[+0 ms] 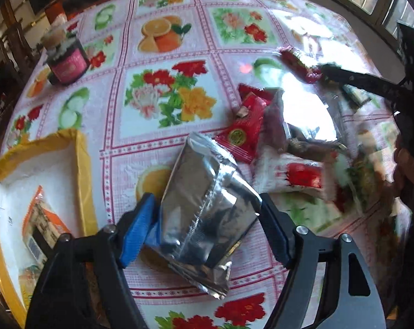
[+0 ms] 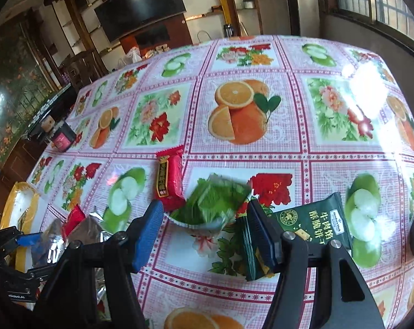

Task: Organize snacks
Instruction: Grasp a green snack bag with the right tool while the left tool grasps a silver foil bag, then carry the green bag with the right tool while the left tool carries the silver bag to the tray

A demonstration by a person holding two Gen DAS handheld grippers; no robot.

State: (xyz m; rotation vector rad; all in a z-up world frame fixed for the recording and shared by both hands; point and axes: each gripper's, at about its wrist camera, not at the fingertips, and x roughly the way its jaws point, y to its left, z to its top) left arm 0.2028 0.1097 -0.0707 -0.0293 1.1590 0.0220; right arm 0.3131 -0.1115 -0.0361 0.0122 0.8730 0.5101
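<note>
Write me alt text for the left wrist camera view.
The left gripper straddles a crinkled silver foil snack pouch on a fruit-and-flower tablecloth, jaws apart. A yellow-rimmed white tray at left holds an orange packet; red snack packets lie beyond.

Both wrist cams look steeply down, close over the table (image 1: 163,63); both catch the yellow tray (image 1: 80,164) & jar (image 2: 62,137).

A crumpled silver foil snack packet (image 1: 204,205) lies tilted near the yellow-rimmed tray (image 1: 80,170), which holds an orange-wrapped snack (image 1: 43,219). Red packets (image 1: 245,128) lie beyond; a green packet (image 2: 212,203) further right.
</note>
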